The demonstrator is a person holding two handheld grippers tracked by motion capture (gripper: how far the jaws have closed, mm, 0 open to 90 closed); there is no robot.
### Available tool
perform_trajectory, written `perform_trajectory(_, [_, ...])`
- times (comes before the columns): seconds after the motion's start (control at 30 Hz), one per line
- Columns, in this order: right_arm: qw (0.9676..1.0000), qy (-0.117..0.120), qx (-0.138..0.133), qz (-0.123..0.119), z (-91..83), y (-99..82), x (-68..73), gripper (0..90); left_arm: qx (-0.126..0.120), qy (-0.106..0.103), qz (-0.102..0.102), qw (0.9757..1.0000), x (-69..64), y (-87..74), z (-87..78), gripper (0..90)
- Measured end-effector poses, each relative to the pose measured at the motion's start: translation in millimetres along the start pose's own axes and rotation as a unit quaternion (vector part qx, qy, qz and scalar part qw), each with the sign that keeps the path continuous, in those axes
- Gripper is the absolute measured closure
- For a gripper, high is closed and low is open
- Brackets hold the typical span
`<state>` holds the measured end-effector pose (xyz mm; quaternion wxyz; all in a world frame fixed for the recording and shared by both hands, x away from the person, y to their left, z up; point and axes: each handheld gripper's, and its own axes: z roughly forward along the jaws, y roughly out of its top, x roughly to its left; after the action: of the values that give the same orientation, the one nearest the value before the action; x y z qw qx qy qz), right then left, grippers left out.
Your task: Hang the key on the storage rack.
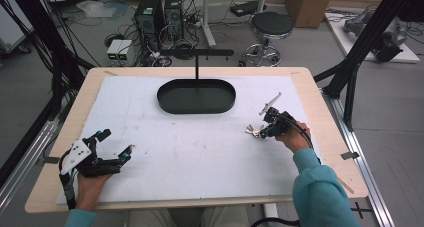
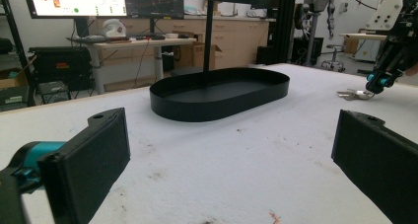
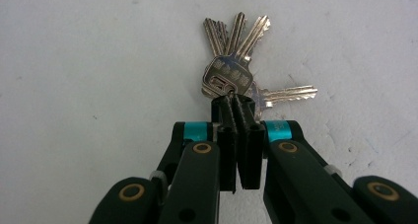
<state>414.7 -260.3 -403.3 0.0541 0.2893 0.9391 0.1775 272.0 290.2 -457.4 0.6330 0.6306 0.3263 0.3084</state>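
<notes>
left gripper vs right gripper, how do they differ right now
The left gripper rests near the table's left edge, jaws spread wide and empty; the right gripper sits right of centre, jaws shut on a bunch of keys on the white mat. Both are black with teal accents, each held in a hand.

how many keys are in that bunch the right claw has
4 visible keys on the white mat: three blades fan upward from the heads, one points right. The right claw is shut on the heads, so more may be hidden beneath.
</notes>
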Motion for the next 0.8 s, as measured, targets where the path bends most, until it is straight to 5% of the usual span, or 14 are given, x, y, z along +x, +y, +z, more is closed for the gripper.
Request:
perform_trajectory(0.23, [0.9997, 0.014, -0.012, 0.014, -6.5, 1.5, 0.7, 89.2, 0.0, 0.0, 0.0, 1.0, 0.0, 0.0, 0.0, 1.7])
perform_trajectory(0.5, [0.9943, 0.038, -0.098, 0.015, -45.2, 22.8, -2.7, 89.1, -0.001, 0.0, -0.002, 1.0, 0.1, 0.0, 0.1, 1.7])
perform_trajectory(0.8, [0.9755, 0.069, -0.207, 0.021, -86.7, 56.7, -12.6, 89.0, -0.002, 0.0, -0.004, 1.0, 0.2, 0.0, -0.1, 1.7])
